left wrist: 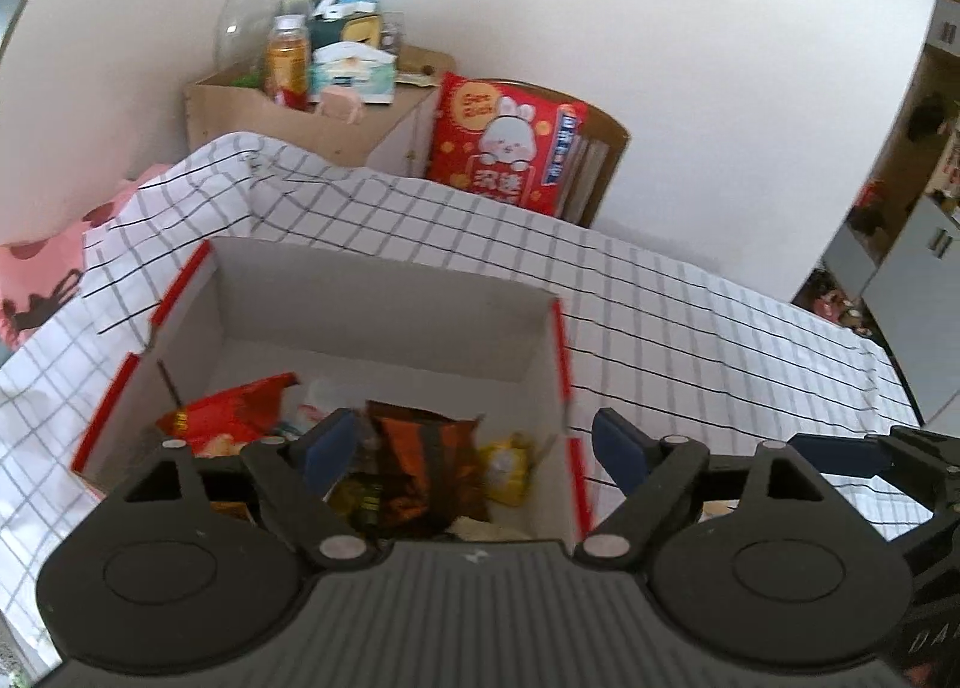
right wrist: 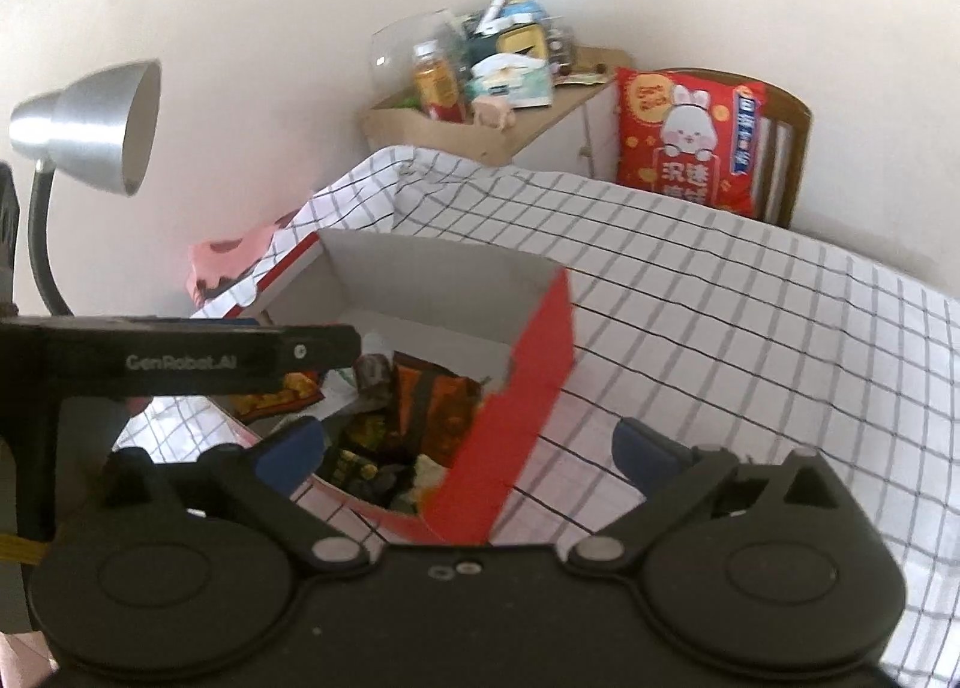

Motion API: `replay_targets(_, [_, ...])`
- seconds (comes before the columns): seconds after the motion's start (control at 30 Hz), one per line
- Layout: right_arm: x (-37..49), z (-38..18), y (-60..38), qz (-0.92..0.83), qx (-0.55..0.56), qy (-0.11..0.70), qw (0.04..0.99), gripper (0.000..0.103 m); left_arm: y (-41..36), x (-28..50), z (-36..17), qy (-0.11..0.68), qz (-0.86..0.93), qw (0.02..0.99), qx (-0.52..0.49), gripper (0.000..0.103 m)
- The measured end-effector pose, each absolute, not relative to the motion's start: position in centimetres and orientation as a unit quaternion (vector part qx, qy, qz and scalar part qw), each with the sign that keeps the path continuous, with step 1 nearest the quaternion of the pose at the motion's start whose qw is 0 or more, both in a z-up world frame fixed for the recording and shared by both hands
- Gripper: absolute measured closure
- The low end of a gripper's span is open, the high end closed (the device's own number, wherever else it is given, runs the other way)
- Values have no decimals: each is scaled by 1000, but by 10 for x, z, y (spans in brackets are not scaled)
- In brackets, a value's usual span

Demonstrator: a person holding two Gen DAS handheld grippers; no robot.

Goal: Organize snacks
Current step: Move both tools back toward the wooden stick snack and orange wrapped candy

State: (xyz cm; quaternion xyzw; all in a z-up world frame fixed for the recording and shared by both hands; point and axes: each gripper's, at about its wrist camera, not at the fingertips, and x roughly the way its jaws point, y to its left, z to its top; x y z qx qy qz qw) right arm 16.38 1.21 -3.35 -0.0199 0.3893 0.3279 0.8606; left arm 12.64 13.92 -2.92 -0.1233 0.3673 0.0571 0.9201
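An open cardboard box (left wrist: 384,298) with red outer sides (right wrist: 516,424) sits on a checked cloth. Inside lie several snack packs: a red bag (left wrist: 231,412), a dark orange-brown pack (left wrist: 420,460) and a small yellow pack (left wrist: 507,463); the orange pack also shows in the right wrist view (right wrist: 438,406). My left gripper (left wrist: 474,451) is open and empty, held above the box's near right part. My right gripper (right wrist: 468,448) is open and empty, above the box's near right corner. The right gripper's finger shows in the left wrist view (left wrist: 840,457).
The checked cloth (left wrist: 690,328) covers the table to the right of the box. A silver desk lamp (right wrist: 96,124) stands at the left. Behind are a shelf of bottles and boxes (left wrist: 312,64), a red rabbit cushion (left wrist: 510,142) on a wooden chair, and pink cloth (left wrist: 42,280).
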Motion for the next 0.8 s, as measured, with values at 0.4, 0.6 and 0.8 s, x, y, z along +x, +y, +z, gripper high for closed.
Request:
replay_targets(0.4, [166,-48,-84,248,7,396,884,0,71,140,-46,377,-1,921,-96,1])
replay_targets(0.6, [182,-65,-123,179,-3,424,888,0,34,158,-63,396,-6,914,-89,1])
replay_targets(0.8, [190,-96,-129,190,-78,435,877,5,6,188,-76,413,-8,908,-74,1])
